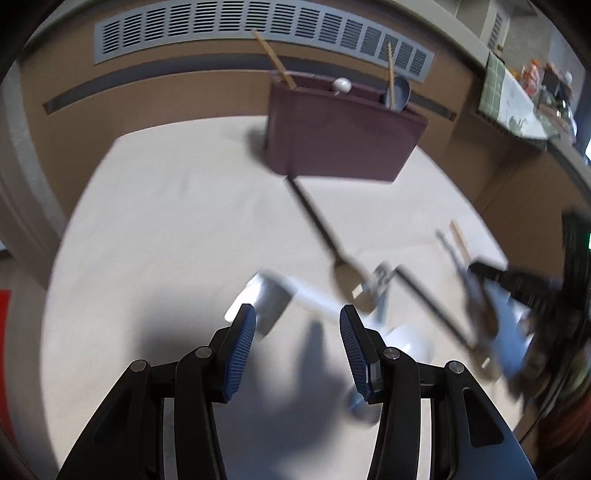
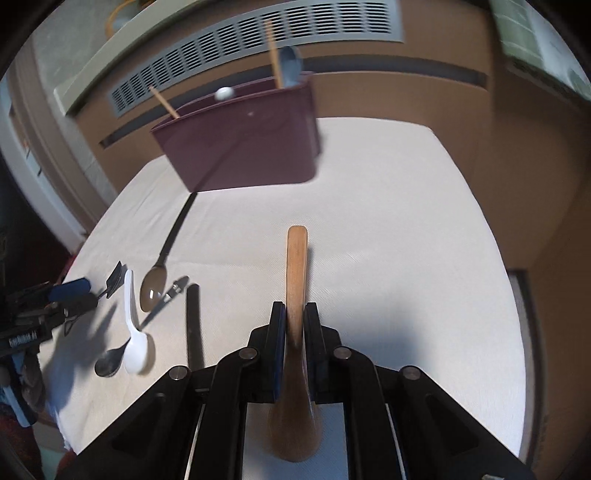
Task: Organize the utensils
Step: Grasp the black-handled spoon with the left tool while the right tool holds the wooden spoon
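My right gripper (image 2: pixel 295 317) is shut on a wooden spoon (image 2: pixel 297 266). Its handle points away over the table and its bowl sits back between the arms. A maroon utensil holder (image 2: pixel 243 147) stands at the far side, with wooden sticks, a white knob and a grey spoon (image 2: pixel 291 66) in it. My left gripper (image 1: pixel 297 350) hangs open over the cloth with nothing between its pads. Just beyond it lie a white spoon (image 1: pixel 314 295), a dark long-handled spoon (image 1: pixel 347 280) and other blurred utensils. The holder (image 1: pixel 343 136) also shows in the left wrist view.
On the white tablecloth (image 2: pixel 388 240), left of my right gripper, lie the white spoon (image 2: pixel 135 343), a dark spoon (image 2: pixel 153 288), a black handle (image 2: pixel 194 325) and a small dark spoon bowl (image 2: pixel 109 363). A vented wall panel (image 1: pixel 258 26) runs behind the table.
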Tool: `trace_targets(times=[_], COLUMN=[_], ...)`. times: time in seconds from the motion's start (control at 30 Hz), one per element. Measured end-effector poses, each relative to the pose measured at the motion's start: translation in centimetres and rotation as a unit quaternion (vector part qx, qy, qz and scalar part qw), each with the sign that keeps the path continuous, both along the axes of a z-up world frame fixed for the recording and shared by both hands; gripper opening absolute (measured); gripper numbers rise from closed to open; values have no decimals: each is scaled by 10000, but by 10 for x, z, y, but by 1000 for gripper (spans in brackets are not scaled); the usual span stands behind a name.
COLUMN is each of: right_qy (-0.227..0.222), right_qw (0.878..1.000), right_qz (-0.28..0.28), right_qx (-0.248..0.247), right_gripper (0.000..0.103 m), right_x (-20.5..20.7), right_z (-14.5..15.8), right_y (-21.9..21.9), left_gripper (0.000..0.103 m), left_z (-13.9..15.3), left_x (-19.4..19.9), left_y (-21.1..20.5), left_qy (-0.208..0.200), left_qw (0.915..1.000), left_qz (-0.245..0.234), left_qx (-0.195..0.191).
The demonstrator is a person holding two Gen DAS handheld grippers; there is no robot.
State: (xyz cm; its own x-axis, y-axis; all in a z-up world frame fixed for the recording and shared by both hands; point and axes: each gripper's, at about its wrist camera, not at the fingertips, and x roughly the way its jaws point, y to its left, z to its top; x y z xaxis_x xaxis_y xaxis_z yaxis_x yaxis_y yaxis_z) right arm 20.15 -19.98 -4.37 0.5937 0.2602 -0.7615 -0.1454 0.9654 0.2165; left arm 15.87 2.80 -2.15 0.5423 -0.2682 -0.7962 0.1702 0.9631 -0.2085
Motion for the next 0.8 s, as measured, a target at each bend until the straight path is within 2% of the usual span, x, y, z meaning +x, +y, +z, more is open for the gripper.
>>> trace_targets(times=[0.2, 0.27, 0.33, 0.47, 0.53, 0.67, 0.8], right_qy=[-306, -349, -393, -430, -405, -400, -372], right_qw=[9990, 9988, 9986, 9984, 9985, 9984, 9984], right_qz=[-329, -350, -348, -323, -314, -325, -346], right_qx=[0, 66, 99, 164, 178, 232, 260], right_gripper=[9, 9, 9, 9, 9, 9, 9], right_x=[-15, -16, -18, -21, -20, -20, -20], right_z=[-5, -4, -3, -4, -5, -5, -6], right_y=[-8, -12, -13, -16, -16, -18, -19], left_gripper=[47, 38, 37, 37, 35, 21, 18], left_z=[-7, -12, -17, -26, -26, -26, -26], left_x=[34, 47, 56, 65, 64, 54, 32], left_y=[-43, -55, -64, -67, -66, -57, -54], left_qy=[114, 120, 120, 232, 167, 160, 164], left_qw=[9999, 9992, 9973, 9958, 9962, 9970, 9969], left_qz=[78, 139, 200, 236, 189, 149, -92], left_qx=[1, 346, 702, 849, 834, 745, 762])
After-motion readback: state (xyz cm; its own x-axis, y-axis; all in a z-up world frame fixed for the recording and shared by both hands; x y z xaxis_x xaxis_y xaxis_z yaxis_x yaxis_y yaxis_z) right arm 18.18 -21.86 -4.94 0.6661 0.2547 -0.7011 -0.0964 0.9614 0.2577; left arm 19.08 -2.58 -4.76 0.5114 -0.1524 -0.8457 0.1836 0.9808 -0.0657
